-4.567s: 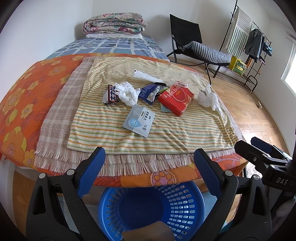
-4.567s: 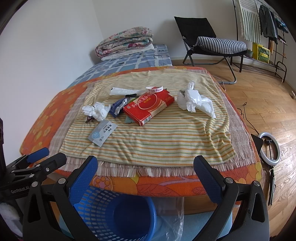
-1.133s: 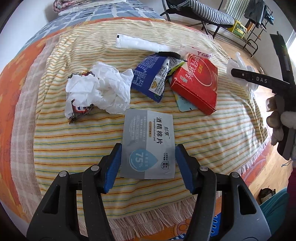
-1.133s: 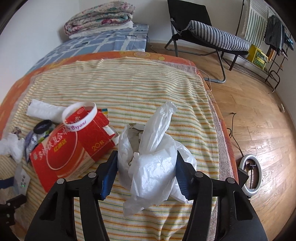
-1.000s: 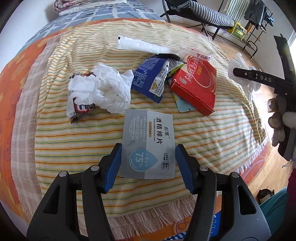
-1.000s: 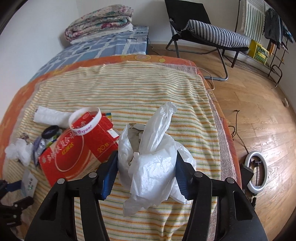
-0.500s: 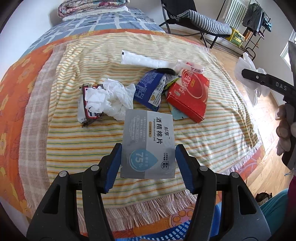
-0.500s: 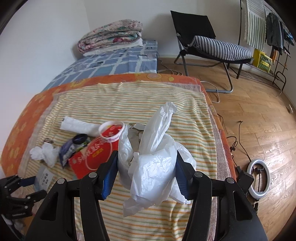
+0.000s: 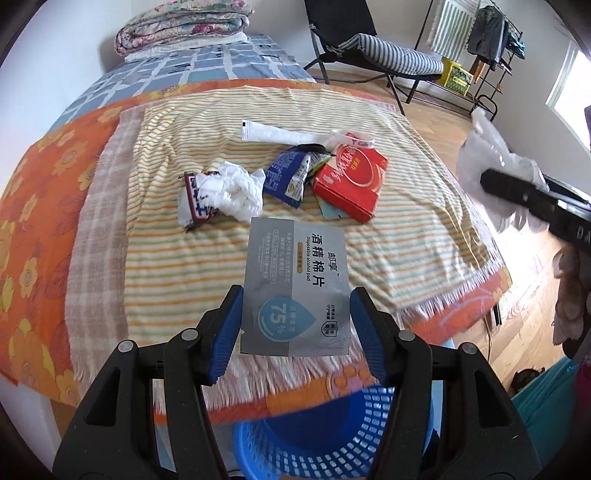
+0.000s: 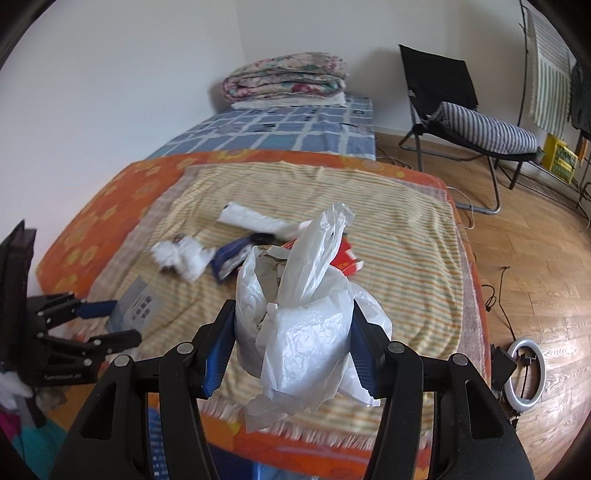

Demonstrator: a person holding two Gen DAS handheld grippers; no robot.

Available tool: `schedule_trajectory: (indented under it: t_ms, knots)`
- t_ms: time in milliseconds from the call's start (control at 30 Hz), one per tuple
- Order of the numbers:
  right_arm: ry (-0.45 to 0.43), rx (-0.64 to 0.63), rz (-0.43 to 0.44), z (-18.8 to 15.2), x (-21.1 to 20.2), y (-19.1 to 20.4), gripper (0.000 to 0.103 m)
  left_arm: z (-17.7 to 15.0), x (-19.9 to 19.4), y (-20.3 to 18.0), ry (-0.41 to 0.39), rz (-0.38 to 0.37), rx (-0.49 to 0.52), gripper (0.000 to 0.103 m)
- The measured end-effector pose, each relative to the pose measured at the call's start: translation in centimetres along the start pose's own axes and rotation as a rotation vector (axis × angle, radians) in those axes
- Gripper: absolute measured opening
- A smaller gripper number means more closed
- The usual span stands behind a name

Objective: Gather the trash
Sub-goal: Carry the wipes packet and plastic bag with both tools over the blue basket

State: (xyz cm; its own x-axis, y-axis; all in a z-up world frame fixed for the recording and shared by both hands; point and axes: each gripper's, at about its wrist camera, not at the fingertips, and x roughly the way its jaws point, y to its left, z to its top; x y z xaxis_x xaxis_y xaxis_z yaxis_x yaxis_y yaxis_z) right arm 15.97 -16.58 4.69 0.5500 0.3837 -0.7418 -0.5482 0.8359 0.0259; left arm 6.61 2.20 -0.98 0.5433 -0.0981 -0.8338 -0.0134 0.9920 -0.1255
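My left gripper [image 9: 295, 325] is shut on a grey alcohol-pad packet [image 9: 295, 284], held above the front edge of the bed. Below it stands a blue basket [image 9: 325, 432]. My right gripper [image 10: 293, 343] is shut on a crumpled white plastic bag [image 10: 306, 325], also lifted off the striped cloth [image 10: 399, 236]. On the cloth lie a red box [image 9: 351, 184], a blue wrapper [image 9: 284, 177], a white tissue wad [image 9: 229, 192] and a long white packet [image 9: 280, 133]. The left gripper [image 10: 107, 321] with its packet shows at the left of the right wrist view.
The bed carries an orange flowered cover [image 9: 37, 206] and folded quilts [image 9: 181, 26] at the back. A black folding chair [image 10: 454, 107] stands on the wood floor to the right. A ring light [image 10: 524, 373] and cables lie on the floor beside the bed.
Both grippers have lifted and drawn back toward the bed's front edge, each carrying its load. The packet and bag are off the cloth, and the blue basket has come into view below.
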Motion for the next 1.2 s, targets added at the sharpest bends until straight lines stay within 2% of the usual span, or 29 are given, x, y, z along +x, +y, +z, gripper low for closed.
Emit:
schedule_trajectory:
  t_ms: [167, 500, 867, 1200]
  knots:
    - [0.021, -0.020, 0.059, -3.1, -1.2, 2.8, 0.056, -2.2, -1.7, -0.3, -0.009, 0.006, 0.019, 0.060]
    - [0.062, -0.071, 0.116, -8.9, -2.9, 7.1, 0.056, -7.1, -2.8, -1.4, 0.012, 0.014, 0.059, 0.060]
    - [0.135, -0.124, 0.124, -13.7, -2.5, 9.3, 0.056, -12.2, -0.8, -2.2, 0.103, 0.015, 0.070, 0.060]
    - [0.198, -0.135, 0.130, -16.3, -1.1, 9.8, 0.056, -15.0, 0.9, -2.2, 0.168, 0.014, 0.063, 0.060]
